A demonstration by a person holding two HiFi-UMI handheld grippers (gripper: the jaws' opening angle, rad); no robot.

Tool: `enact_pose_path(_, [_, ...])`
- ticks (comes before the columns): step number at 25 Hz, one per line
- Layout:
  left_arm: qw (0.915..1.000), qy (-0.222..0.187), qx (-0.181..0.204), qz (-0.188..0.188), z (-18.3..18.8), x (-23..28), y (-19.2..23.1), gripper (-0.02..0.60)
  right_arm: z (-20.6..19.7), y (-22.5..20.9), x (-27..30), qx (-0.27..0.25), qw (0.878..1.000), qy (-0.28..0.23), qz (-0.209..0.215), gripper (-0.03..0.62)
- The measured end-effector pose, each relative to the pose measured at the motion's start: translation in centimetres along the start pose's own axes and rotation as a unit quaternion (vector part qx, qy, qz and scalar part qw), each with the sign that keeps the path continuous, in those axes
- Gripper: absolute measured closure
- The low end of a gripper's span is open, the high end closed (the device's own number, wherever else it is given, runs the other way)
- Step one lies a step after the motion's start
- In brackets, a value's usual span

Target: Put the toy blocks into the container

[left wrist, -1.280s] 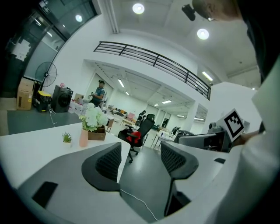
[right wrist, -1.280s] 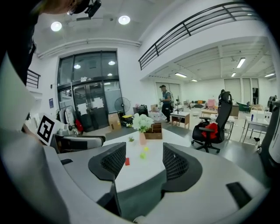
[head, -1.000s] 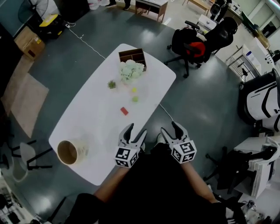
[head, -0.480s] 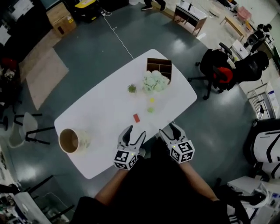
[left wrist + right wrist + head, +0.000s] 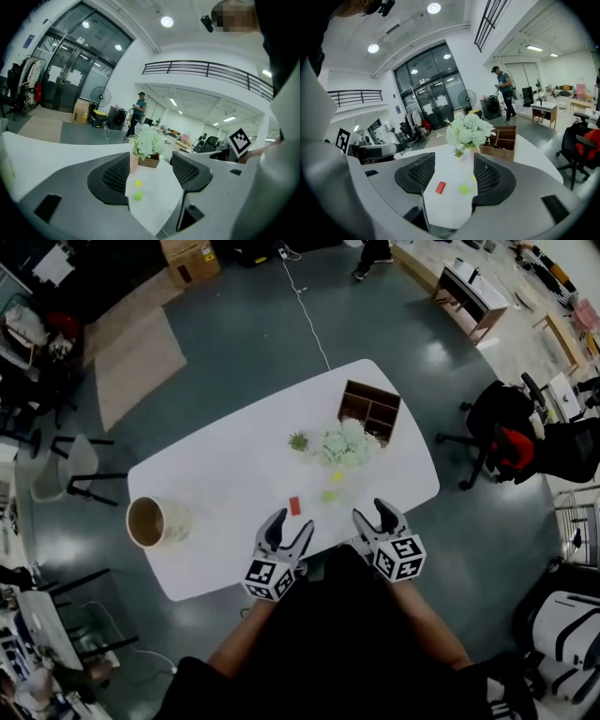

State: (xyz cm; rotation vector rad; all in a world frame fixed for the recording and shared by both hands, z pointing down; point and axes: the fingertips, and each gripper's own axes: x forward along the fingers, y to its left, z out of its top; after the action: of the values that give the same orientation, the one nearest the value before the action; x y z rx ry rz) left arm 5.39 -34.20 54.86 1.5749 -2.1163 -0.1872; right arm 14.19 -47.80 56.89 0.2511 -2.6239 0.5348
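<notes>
Both pairs of jaws stand wide apart with nothing between them. My left gripper (image 5: 288, 526) and right gripper (image 5: 373, 517) hover side by side at the near edge of the white tabletop (image 5: 225, 474). None of the blocks is picked up yet. The red block (image 5: 294, 506) lies just ahead of my left gripper, the green block (image 5: 328, 495) a little to its right, and the yellow block (image 5: 337, 477) just beyond that, close to the pale flowers (image 5: 342, 444). The round container (image 5: 150, 521) stands at the far left end of the tabletop, well apart from all three blocks. A wooden box (image 5: 370, 409) with compartments sits behind the flowers, so I judge the open round one to be the target, though I cannot be sure. The blocks look small and the surface smooth, so a jaw coming down off-centre would likely push a block away rather than close on it. The red one sits near the edge and could be knocked to the floor. Reaching for the yellow one risks brushing the flowers and tipping them. The carry to the container is long, and a loose pinch on so small a piece could drop it on the way.
</notes>
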Motion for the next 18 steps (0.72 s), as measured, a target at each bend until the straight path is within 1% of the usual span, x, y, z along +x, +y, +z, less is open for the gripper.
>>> enact_pose_path(4, [0.9992, 0.007, -0.004, 0.039, -0.8, 0.4, 0.6, 0.321, 0.0, -1.5, 2.0, -0.016, 0.999, 0.019, 0.024, 0.350])
enact_pose_path(8, [0.9969, -0.007, -0.006, 0.078, -0.4, 0.8, 0.6, 0.321, -1.0, -2.2, 4.3, -0.025, 0.996, 0.054, 0.060, 0.350])
enact_pose_path(11, [0.9937, -0.017, -0.009, 0.111, -0.4, 0.7, 0.7, 0.319, -1.5, -2.6, 5.9, -0.044, 0.993, 0.071, 0.081, 0.350])
enact_pose_path(15, [0.9872, -0.033, -0.023, 0.155, -0.3, 0.2, 1.1, 0.320, -2.8, -3.9, 8.8, -0.078, 0.989, 0.088, 0.093, 0.353])
enact_pose_path(18, [0.9834, -0.038, -0.021, 0.176, -0.2, -0.7, 1.1, 0.319, -4.5, -5.0, 11.0, -0.101, 0.984, 0.114, 0.096, 0.353])
